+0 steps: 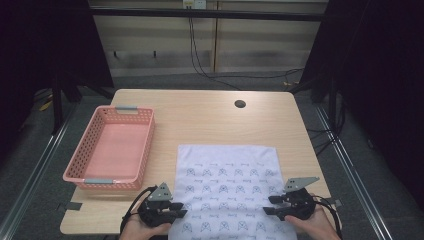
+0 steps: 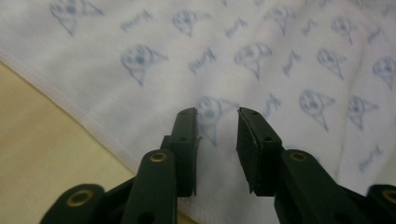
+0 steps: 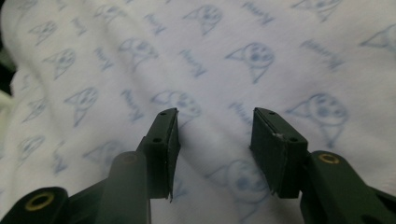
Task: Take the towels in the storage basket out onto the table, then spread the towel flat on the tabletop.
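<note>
White cloth [image 1: 227, 185] w/ blue print, flat on table [image 1: 200, 120]; left gripper [image 1: 172, 209] & right gripper [image 1: 272, 205] both agape, empty.

Far half of the table [image 1: 200, 107] is bare wood, free to move through. Pink basket [image 1: 111, 147] blocks the left side; its walls stand up, inside is open from above. White cloth [image 1: 227, 192] lies flat, no obstruction. My left gripper [image 1: 181, 209] and right gripper [image 1: 267, 205] flank it at the near edge, 2 jaw gaps open over cloth.
</note>
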Demonstrator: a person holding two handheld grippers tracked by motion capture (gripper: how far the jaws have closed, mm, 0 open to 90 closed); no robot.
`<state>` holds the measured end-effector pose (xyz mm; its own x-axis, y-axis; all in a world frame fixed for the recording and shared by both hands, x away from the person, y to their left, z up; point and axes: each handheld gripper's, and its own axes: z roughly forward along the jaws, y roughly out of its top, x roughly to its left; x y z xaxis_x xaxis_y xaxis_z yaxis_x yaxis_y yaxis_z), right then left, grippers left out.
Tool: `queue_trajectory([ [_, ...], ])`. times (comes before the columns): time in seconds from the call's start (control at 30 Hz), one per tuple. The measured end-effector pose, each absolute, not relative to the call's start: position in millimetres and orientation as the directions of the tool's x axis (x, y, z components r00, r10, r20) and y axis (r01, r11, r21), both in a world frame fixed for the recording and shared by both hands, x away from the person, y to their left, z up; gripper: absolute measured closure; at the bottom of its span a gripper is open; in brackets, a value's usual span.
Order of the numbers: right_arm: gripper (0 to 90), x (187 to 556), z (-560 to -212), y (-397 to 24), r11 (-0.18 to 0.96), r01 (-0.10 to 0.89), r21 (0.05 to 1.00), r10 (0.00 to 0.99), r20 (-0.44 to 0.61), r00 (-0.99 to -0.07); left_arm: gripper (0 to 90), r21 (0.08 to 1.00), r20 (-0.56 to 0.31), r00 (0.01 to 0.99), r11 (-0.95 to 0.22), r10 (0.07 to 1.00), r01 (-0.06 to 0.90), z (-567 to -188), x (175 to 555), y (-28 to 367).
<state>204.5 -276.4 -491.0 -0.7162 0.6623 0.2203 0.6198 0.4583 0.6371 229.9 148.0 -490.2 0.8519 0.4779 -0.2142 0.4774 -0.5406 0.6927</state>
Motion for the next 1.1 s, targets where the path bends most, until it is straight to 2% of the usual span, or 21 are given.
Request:
queue_trajectory([
  [0.1,49.7,212,-486,-279,0.418,0.604,0.679,0.687,0.198,-0.699,68.0,0.698,-0.237,0.838,-0.514,0.492,0.499,-484,243,144],
  [0.3,46.7,242,-469,-292,0.319,0.568,0.758,0.740,0.175,-0.649,56.2,0.691,-0.258,0.794,-0.469,0.551,0.550,-485,273,138],
  [0.57,46.6,275,-461,-306,0.300,0.555,0.776,0.774,0.143,-0.617,49.5,0.703,-0.249,0.770,-0.437,0.587,0.561,-488,300,131],
  [0.77,48.0,316,-466,-319,0.272,0.576,0.771,0.812,0.137,-0.567,52.0,0.687,-0.197,0.778,-0.482,0.597,0.544,-497,308,132],
  [0.8,48.0,326,-470,-320,0.273,0.575,0.771,0.826,0.119,-0.551,54.0,0.694,-0.210,0.772,-0.465,0.600,0.549,-498,309,132],
  [1.1,45.7,352,-489,-319,0.281,0.607,0.743,0.842,0.112,-0.527,55.1,0.698,-0.189,0.785,-0.482,0.590,0.530,-499,309,133],
])
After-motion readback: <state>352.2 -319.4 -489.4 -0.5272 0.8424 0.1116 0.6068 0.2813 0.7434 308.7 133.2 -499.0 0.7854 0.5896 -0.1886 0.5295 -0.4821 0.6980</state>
